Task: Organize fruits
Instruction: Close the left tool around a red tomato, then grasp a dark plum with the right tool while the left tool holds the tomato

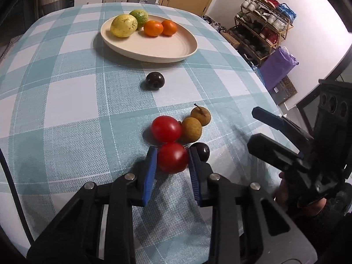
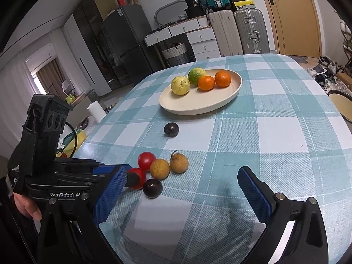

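Note:
My left gripper [image 1: 172, 152] is shut on a red tomato [image 1: 172, 159] that rests on the checked tablecloth; the right wrist view shows the same tomato [image 2: 137, 178] between its blue pads. A second tomato [image 1: 166, 128], two brown fruits [image 1: 191, 129] and a dark plum [image 1: 201, 151] crowd right behind it. Another plum [image 1: 155, 80] lies alone further back. The cream plate [image 1: 154, 48] holds a yellow fruit [image 1: 123, 25], a green one and two oranges [image 1: 153, 28]. My right gripper [image 2: 182, 176] hovers open and empty, just right of the cluster.
The table's right edge [image 1: 259, 83] drops off toward a shoe rack [image 1: 261, 30] and a purple bag. Bare cloth [image 2: 275, 132] lies right of the plate [image 2: 198, 103]. A person's hand [image 2: 26, 206] grips the left tool.

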Tool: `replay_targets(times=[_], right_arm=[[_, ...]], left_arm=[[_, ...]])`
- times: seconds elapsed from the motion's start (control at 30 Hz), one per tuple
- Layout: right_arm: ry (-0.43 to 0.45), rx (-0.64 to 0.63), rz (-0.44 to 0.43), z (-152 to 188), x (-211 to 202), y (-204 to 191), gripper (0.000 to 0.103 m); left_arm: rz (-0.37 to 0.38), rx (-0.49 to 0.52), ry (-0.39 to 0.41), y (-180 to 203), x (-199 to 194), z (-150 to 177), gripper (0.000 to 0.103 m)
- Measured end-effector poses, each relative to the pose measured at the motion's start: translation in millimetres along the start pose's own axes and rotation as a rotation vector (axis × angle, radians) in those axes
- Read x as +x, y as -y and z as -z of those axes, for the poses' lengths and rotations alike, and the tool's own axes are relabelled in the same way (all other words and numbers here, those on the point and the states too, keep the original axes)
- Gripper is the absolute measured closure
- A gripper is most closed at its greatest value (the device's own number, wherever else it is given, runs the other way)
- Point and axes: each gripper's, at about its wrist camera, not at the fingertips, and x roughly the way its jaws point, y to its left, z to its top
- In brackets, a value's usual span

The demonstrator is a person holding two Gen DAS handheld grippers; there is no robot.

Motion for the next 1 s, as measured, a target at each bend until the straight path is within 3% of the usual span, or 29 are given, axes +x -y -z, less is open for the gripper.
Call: replay_targets(times=[0.3,0.43,1.0], right_arm=[[-0.01,0.007,-0.008,5,-2,-4,0.0],[-0.026,0.01,-0.066,7,0,-8,0.0],[-0.085,-0.004,-0.068,13,15,-22,0.0]], left_arm=[[-0.01,-0.043,0.025,-14,-14,4,0.081],[-0.011,-0.054,0.037,-21,-21,5,0.082],[0.061,-0.081,0.018,-21,-13,9,0.082]])
